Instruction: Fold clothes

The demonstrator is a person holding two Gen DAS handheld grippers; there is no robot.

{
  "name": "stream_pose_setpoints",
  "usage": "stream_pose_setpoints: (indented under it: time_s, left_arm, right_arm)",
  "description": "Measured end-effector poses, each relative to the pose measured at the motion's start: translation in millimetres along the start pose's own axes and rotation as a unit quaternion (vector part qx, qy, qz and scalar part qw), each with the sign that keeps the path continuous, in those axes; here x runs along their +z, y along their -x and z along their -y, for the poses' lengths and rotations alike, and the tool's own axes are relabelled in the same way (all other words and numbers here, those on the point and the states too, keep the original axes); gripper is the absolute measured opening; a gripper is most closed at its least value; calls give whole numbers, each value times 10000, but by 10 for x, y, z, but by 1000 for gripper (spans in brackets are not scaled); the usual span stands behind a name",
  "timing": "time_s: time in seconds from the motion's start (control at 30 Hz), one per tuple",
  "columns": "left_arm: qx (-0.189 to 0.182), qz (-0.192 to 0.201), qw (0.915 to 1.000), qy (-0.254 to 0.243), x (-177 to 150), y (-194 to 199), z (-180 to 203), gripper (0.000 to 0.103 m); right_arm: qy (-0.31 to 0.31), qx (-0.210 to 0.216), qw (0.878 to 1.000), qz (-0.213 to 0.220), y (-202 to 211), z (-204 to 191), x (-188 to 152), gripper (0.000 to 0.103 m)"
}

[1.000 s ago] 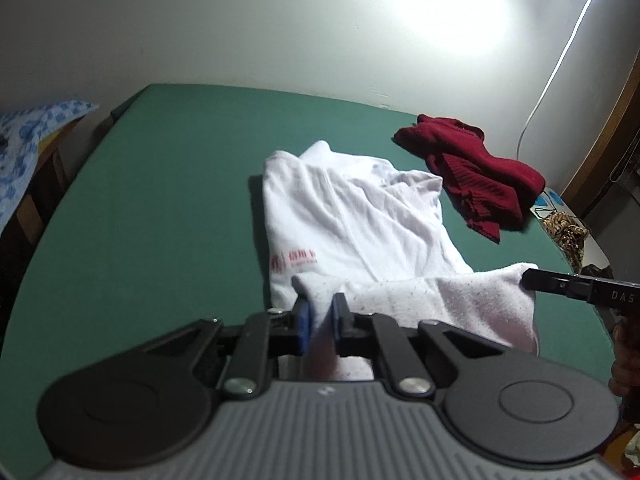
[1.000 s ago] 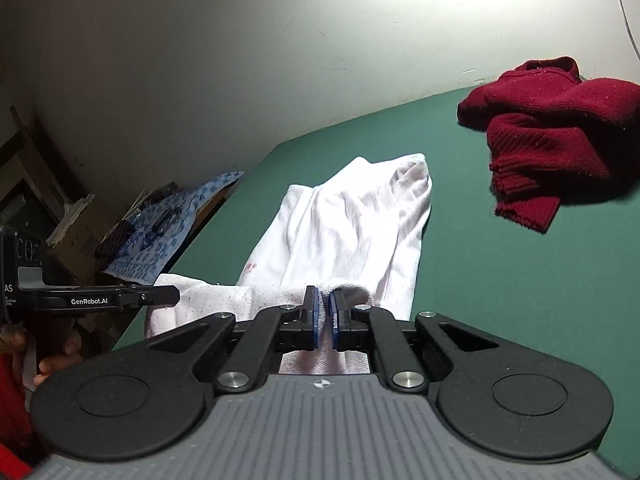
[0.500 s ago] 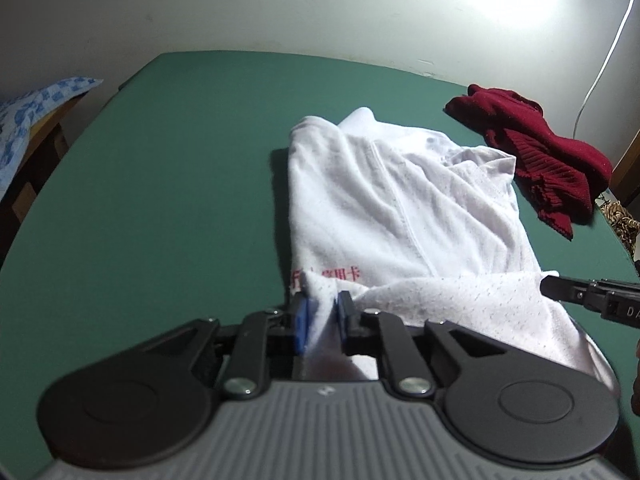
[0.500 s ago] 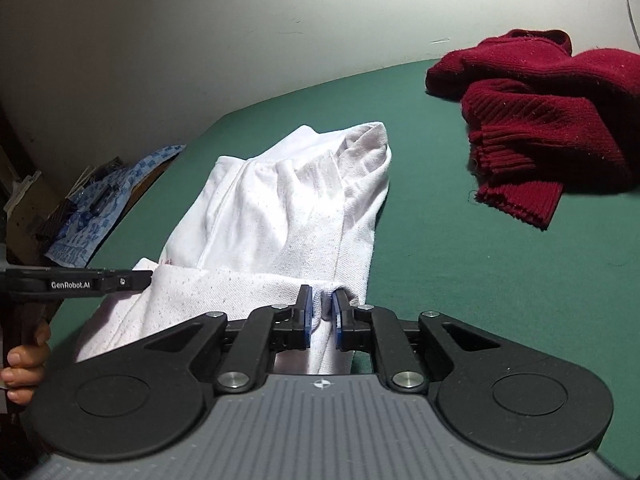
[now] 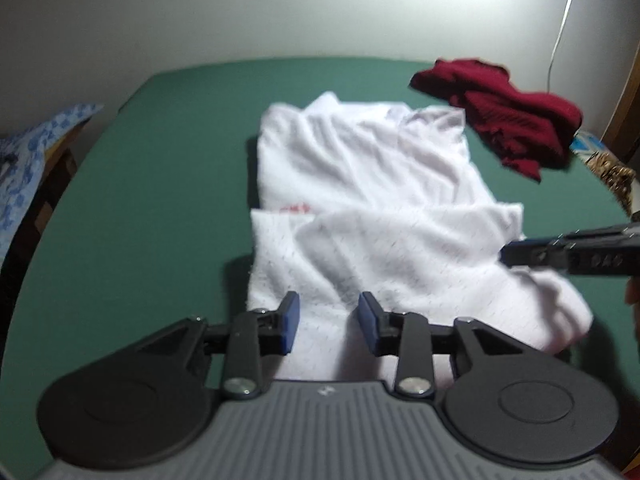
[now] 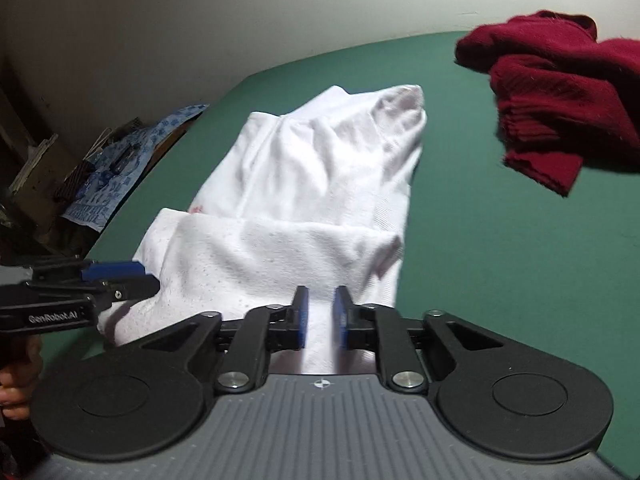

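Note:
A white shirt (image 5: 360, 160) (image 6: 320, 160) lies lengthwise on the green table (image 5: 140, 208). Its near end is folded over onto the body in a wide band (image 5: 380, 248) that hides part of the red print. My left gripper (image 5: 328, 320) hovers at the band's near left corner. Its jaws are opening and stand well apart, with cloth lying under them and the pads off it. My right gripper (image 6: 320, 316) is at the band's near right corner with a narrow gap between its pads. Cloth shows through that gap without being pinched.
A crumpled dark red sweater (image 5: 500, 120) (image 6: 560, 92) lies at the far right of the table, clear of the shirt. A blue patterned cloth (image 5: 24, 160) and clutter sit beyond the left edge. A white wall stands behind, and a cable (image 5: 560, 32) hangs at the right.
Both grippers carried the shirt's near end forward and down, laying it over the body. The left jaws then spread wide and let go. The right jaws' gap widened slightly.

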State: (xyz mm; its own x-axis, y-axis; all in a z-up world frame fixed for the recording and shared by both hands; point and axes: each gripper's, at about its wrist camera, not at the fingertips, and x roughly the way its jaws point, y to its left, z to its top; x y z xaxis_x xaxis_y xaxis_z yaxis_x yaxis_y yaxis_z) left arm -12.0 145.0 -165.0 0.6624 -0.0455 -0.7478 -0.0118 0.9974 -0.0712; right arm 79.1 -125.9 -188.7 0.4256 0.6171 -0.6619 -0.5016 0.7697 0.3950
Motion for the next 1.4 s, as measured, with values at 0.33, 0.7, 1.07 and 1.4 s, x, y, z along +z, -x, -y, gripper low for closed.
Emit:
stream_pose_setpoints:
  time_s: [0.33,0.7,1.07,1.4]
  left_arm:
    - [239,-216,9995,-74,32,0,143,64]
    - [-201,-283,9968,-720,403,-427,182,69]
    - [-639,225,9822,-1753,1762,-377,-443,72]
    - [-722,-287,9909,-1095,1787,-1283,-591,76]
  right_arm:
    - [15,696,9974,-162,99,60,-106,4]
    - [-893,150,9956,-230,-81,181,162,0]
    - [-101,-542,9984,160,202,239,1452,40]
    - [-22,-683,9964,-506,-579,416,1759,48]
